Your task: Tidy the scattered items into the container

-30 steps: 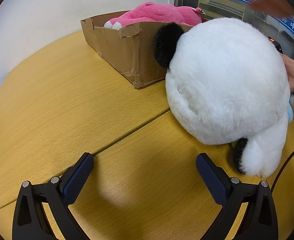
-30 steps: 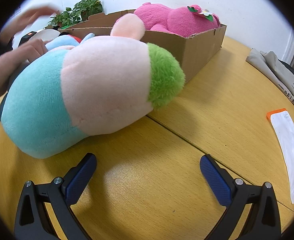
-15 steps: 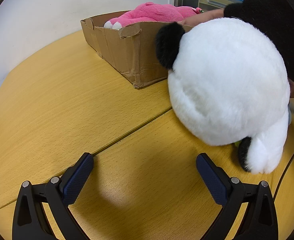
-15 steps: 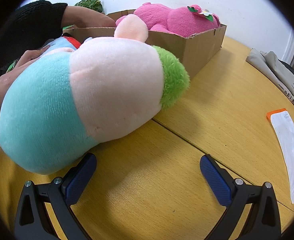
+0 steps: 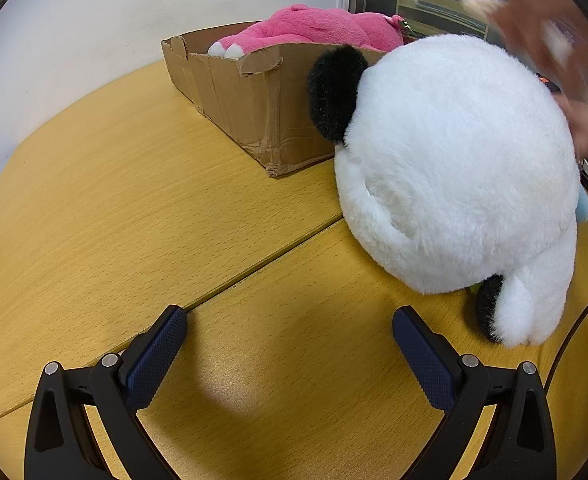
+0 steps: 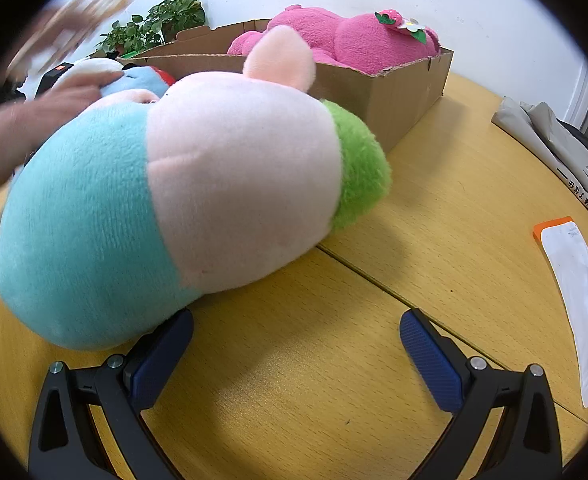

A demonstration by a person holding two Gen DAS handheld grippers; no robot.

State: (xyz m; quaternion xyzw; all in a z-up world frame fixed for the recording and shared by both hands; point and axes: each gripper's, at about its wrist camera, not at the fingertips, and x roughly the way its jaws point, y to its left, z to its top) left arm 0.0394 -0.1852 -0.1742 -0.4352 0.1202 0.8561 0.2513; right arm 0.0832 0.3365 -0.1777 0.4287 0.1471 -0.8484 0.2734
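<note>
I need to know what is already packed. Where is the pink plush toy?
The pink plush toy lies inside the cardboard box at the table's far side, behind the pastel plush in the right wrist view.

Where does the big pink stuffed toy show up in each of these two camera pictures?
Left wrist view: the pink stuffed toy lies at top centre, inside the cardboard box.
Right wrist view: it lies at upper right of centre, in the same box.
Shared landmark: the cardboard box on the wooden table.
</note>
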